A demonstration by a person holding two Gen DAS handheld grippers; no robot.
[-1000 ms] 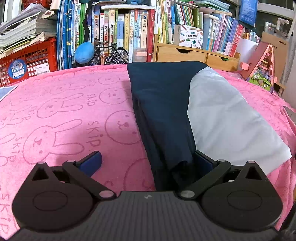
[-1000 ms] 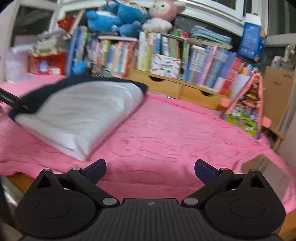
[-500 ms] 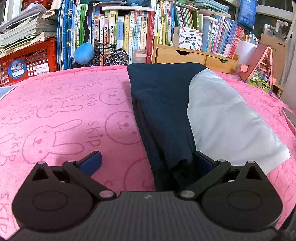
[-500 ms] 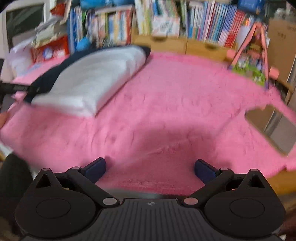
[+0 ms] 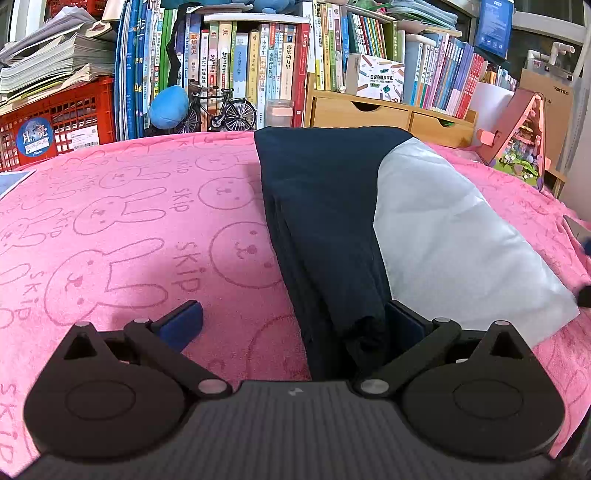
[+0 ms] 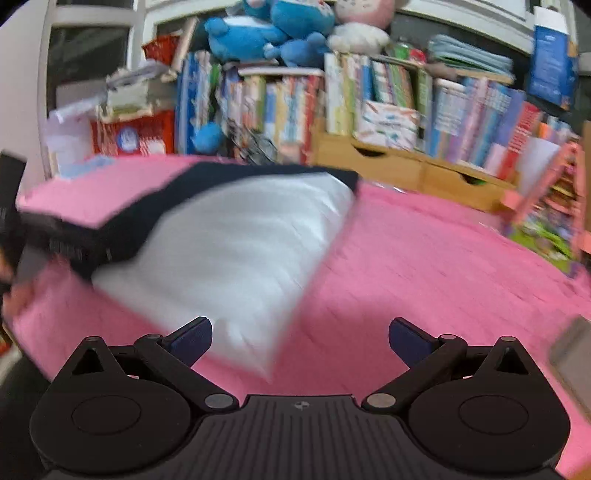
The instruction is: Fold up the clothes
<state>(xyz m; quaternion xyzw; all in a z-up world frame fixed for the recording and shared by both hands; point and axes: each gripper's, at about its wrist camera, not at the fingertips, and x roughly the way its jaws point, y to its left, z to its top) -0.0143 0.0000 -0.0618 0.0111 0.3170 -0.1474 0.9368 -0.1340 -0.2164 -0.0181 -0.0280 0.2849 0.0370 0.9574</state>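
Observation:
A folded garment, navy (image 5: 325, 221) on its left side and pale grey-white on its right, lies on a pink rabbit-print towel (image 5: 122, 229). My left gripper (image 5: 291, 325) is open, low over the towel; the garment's near navy end lies between its jaws against the right finger (image 5: 402, 321). My right gripper (image 6: 300, 338) is open and empty at the garment's near white corner (image 6: 240, 266); that view is blurred. The left gripper shows dark at that view's left edge (image 6: 11, 206).
Behind the towel stand rows of books (image 5: 258, 66), a red crate (image 5: 55, 122), a model bicycle (image 5: 218, 110), a blue plush (image 5: 168, 110), wooden drawers (image 5: 388, 114) and a pink toy house (image 5: 521, 147). Plush toys (image 6: 280, 33) sit on top.
The left gripper and garment have stayed put. The right gripper has swung left and tilted up, and its jaws now sit close to the garment's near white corner.

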